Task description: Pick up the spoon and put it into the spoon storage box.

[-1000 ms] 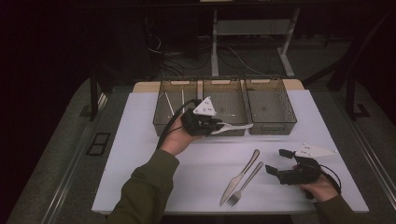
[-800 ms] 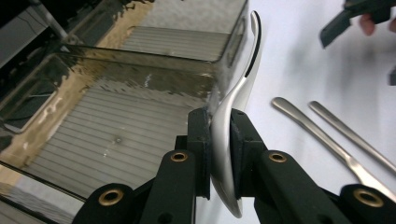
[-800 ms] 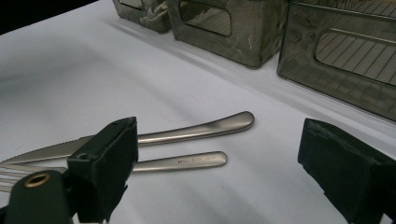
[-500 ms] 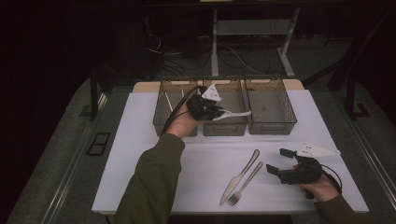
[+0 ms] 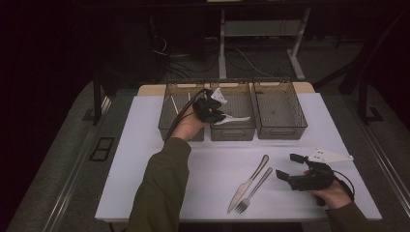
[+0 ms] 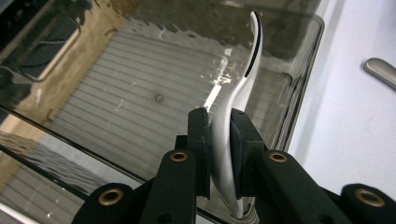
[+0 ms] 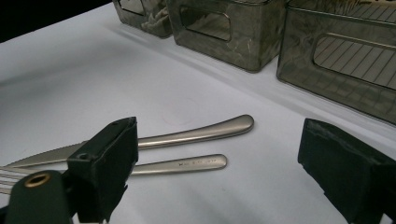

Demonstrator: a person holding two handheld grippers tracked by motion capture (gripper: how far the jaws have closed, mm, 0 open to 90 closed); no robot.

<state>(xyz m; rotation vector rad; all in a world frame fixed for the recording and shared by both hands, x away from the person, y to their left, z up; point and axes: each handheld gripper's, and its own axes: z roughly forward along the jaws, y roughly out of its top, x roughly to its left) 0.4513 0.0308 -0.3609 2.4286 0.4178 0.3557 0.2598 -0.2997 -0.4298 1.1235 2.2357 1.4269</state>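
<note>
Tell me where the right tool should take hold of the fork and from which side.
Grip the fork at mid-handle, coming straight down from above with the right tool turned so its jaws straddle the handle. It lies flat beside the knife, and the gap looks narrow, so stay toward the handle end.

Black two-jaw grippers, olive-green sleeves at the sorting table

The left gripper and right gripper are matte black, with blocky rubber pads and brass-ringed screw holes; a pale grey three-cornered plate sits at each one's 1 o'clock, a black cable trails toward 7 o'clock from the left, and both forearms wear olive-green sleeves.
</note>
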